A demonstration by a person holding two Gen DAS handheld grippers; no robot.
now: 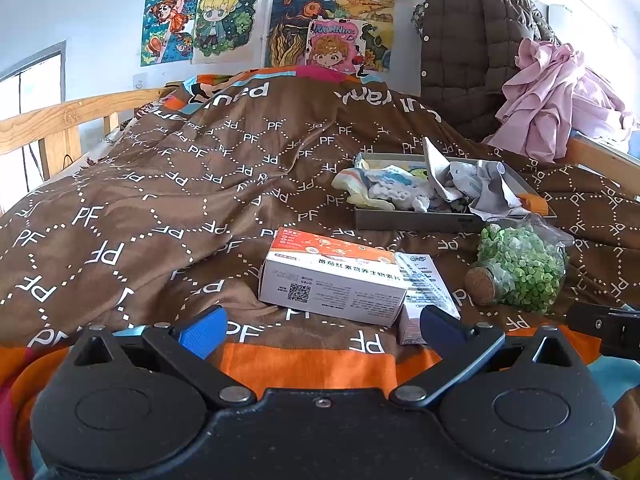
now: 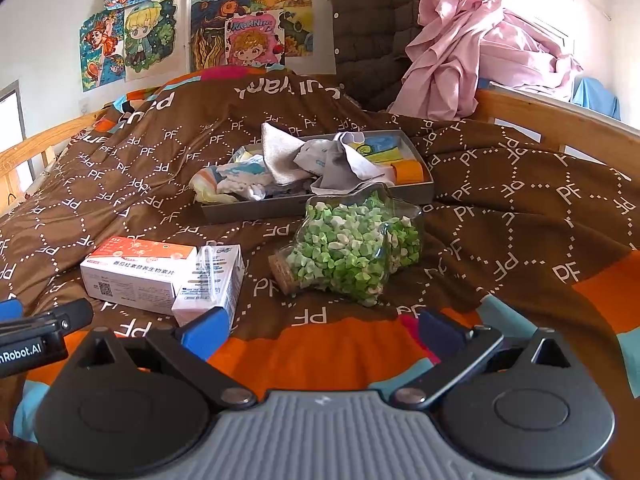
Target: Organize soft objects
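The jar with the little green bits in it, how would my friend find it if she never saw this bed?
Start at the brown bedspread and find the flat grey tray piled with soft cloths. Just in front of it lies the clear jar, tipped on its side beside two white cartons. It alone is see-through, stuffed with tiny green and white pieces and plugged with a cork.
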